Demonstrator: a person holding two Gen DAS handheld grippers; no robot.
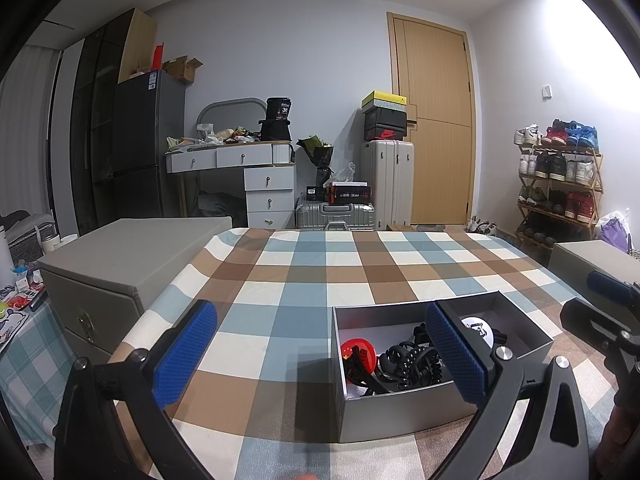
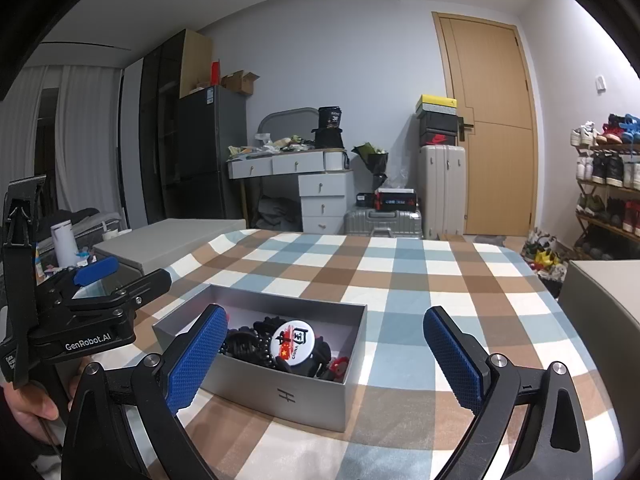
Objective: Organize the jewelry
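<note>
An open silver box (image 1: pixel 404 412) (image 2: pixel 280 392) sits on the checked tablecloth (image 1: pixel 304 292). It holds black hair clips (image 1: pixel 404 360), a red badge (image 1: pixel 358 350) and a white round badge (image 2: pixel 295 344) with red print. My left gripper (image 1: pixel 320 354) is open and empty, low over the cloth just left of the box, its right finger in front of the box. My right gripper (image 2: pixel 322 358) is open and empty, its left finger in front of the box's left end. Each gripper shows at the edge of the other's view.
A grey storage box (image 1: pixel 132 264) stands left of the table and another (image 2: pixel 600 300) at the right. Beyond are a white dresser (image 1: pixel 256 176), suitcases (image 1: pixel 386 184), a door and a shoe rack (image 1: pixel 560 184).
</note>
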